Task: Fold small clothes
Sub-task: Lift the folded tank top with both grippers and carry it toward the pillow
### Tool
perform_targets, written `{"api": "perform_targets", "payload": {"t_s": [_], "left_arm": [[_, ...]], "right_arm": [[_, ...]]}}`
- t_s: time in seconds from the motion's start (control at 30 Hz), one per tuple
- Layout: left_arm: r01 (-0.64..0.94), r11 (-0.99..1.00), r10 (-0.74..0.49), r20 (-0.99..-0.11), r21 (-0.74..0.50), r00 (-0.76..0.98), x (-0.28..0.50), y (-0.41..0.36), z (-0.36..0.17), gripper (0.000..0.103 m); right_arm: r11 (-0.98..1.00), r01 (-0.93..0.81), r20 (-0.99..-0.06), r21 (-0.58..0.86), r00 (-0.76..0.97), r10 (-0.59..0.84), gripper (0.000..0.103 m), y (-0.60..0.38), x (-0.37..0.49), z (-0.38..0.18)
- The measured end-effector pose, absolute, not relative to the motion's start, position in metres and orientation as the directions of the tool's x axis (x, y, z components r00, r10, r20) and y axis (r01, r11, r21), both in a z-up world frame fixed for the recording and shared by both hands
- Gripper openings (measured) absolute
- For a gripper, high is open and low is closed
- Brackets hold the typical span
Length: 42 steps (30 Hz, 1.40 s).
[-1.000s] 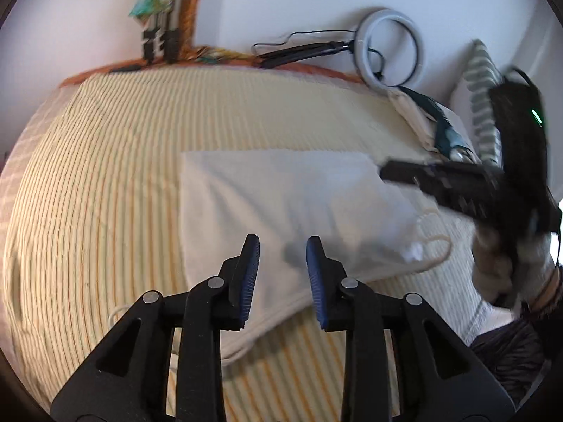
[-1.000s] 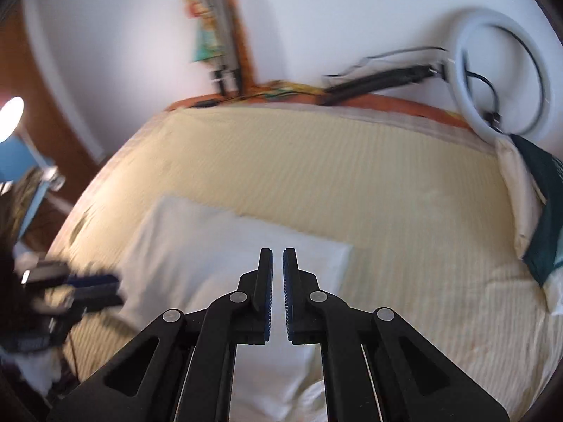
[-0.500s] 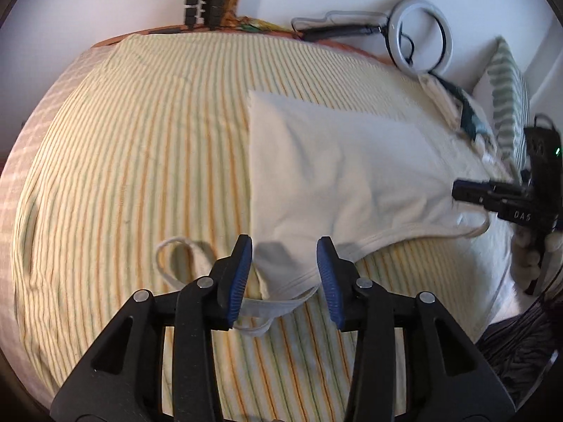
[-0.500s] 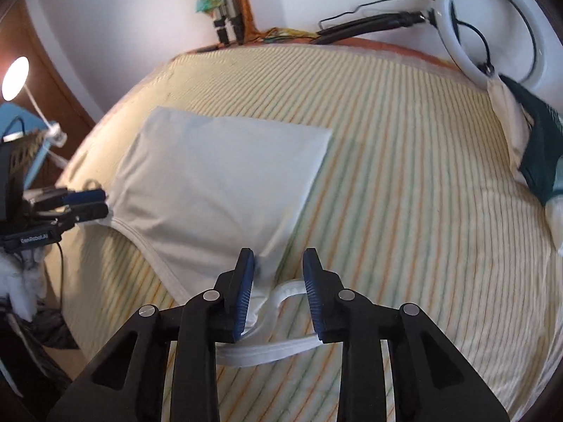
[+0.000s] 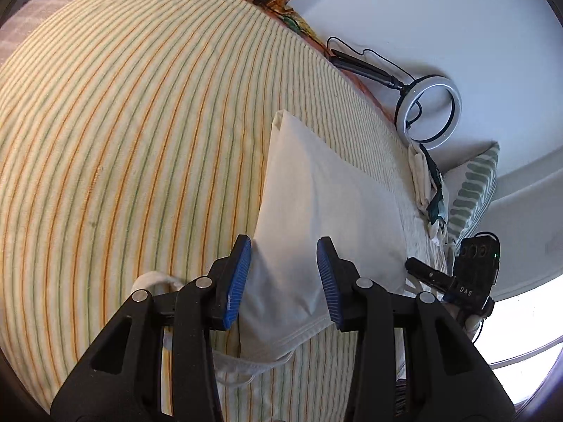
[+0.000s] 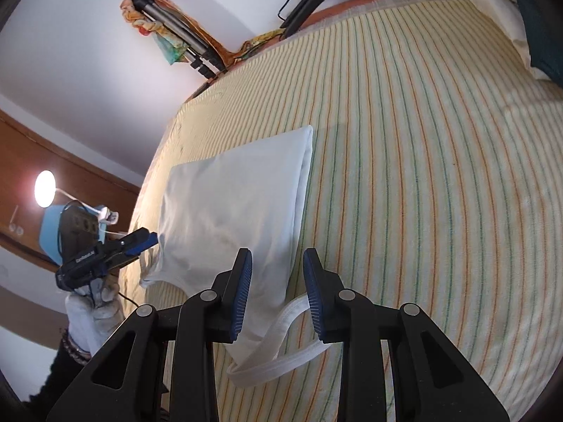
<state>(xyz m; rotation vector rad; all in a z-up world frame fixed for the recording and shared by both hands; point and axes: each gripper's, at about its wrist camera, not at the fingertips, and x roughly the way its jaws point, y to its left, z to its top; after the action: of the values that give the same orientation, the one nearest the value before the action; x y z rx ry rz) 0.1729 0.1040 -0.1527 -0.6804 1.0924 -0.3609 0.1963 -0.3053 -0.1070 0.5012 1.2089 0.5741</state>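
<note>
Garment: a white tank top (image 5: 316, 218) lies flat, folded lengthwise, on the striped bedspread (image 5: 123, 133), near the bed's front edge.
Long axis: it runs from the strap end by the grippers away toward the wall; the folded far corner (image 6: 306, 132) points at the headboard side.
Straps: one loop (image 6: 281, 344) trails off the near end onto the sheet; another (image 5: 155, 279) curls just beside the left gripper.
Left gripper (image 5: 283, 281): jaws spread apart, straddling the near end of the top, clamped on nothing.
Right gripper (image 6: 278, 293): jaws likewise apart, over the strap end, gripping nothing.
Open room: broad bare bedspread stretches on the far side of the top and toward the wall.
Edges: the bed drops off just behind the grippers.
Surroundings: a ring light (image 5: 427, 110) and a striped pillow (image 5: 471, 190) with bundled cloth (image 5: 427, 183) sit well apart; a tripod (image 6: 183, 40) leans in the corner; a lamp (image 6: 45, 193) glows beyond the bed.
</note>
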Motion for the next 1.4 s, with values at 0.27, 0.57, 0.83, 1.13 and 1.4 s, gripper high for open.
{"api": "perform_targets", "payload": {"t_s": [0.27,0.57,0.83,1.13,1.4], "left_arm": [[-0.087,0.723,-0.595,-0.682,-0.685,0.425,0.188,0.098,-0.16,0.039],[-0.098,0.794,-0.501,-0.737,-0.6,0.454,0.193,0.081,-0.155,0.016],[-0.018,0.874,-0.406,-0.752,-0.485,0.52,0.18,0.064,-0.132,0.006],[0.059,0.889,-0.401,-0.71,-0.454,0.579,0.171,0.046,-0.097,0.005],[0.144,0.882,-0.444,-0.689,-0.448,0.573,0.163,0.008,-0.074,0.005]], "right_arm": [[0.7,-0.088,-0.668,0.708,0.238,0.705,0.028,-0.307,0.202,-0.119],[0.727,-0.111,-0.69,0.678,0.247,0.681,0.02,-0.277,0.205,-0.119],[0.823,-0.204,-0.758,0.531,0.319,0.568,0.009,-0.256,0.197,-0.097],[0.872,-0.321,-0.774,0.37,0.413,0.48,0.007,-0.237,0.179,-0.055],[0.887,-0.35,-0.765,0.302,0.466,0.445,0.007,-0.259,0.163,-0.029]]}}
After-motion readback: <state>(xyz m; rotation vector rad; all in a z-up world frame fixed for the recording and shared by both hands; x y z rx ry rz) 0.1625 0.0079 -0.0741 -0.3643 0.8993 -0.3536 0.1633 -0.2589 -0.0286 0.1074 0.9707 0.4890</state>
